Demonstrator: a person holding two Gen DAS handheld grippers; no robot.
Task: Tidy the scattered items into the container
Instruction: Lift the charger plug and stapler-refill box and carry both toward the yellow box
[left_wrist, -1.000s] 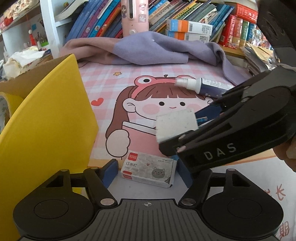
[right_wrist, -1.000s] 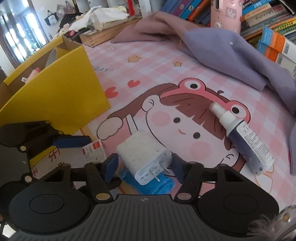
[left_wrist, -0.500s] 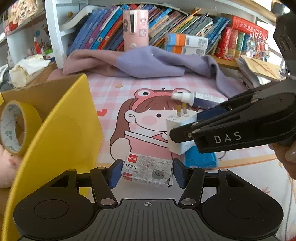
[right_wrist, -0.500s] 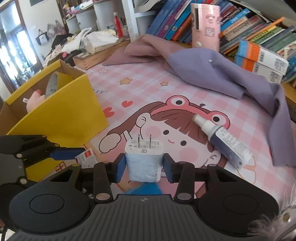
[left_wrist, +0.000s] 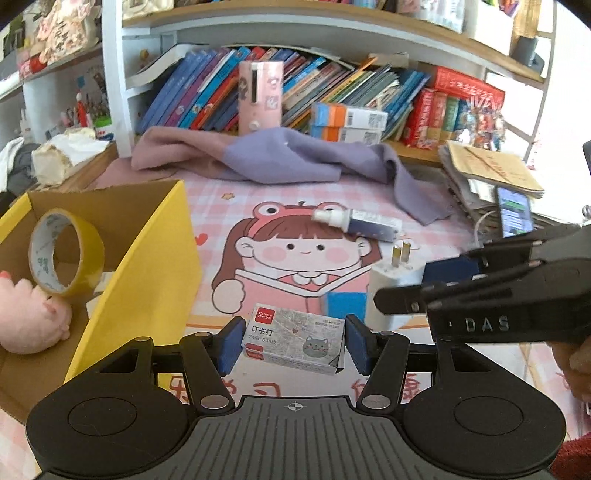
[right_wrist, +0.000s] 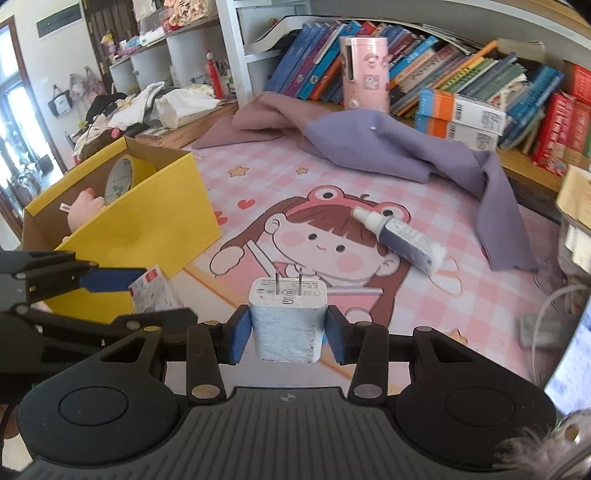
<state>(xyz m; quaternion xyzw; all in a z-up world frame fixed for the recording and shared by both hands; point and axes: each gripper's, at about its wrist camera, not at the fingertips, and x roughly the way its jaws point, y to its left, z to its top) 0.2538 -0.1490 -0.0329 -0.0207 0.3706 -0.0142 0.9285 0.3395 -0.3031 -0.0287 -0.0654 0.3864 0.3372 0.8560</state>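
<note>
Your left gripper holds a small box of staples, its blue pads pressed against the box's two short ends. Your right gripper is clamped on a white plug adapter, prongs pointing up and away from you; both sets of jaws have just been closing onto these loads. Both items hang above the pink cartoon mat.

Off to the left of your left gripper stands the yellow cardboard box, open at the top. Inside it a roll of yellow tape stands on edge, with a pink plush toy beside it.

Ahead of both grippers, a little to the right, a spray bottle lies on its side on the mat. Beyond it a purple cloth is bunched in front of the bookshelf. Just past your left gripper, a blue packet lies on the mat, partly hidden by the adapter.
</note>
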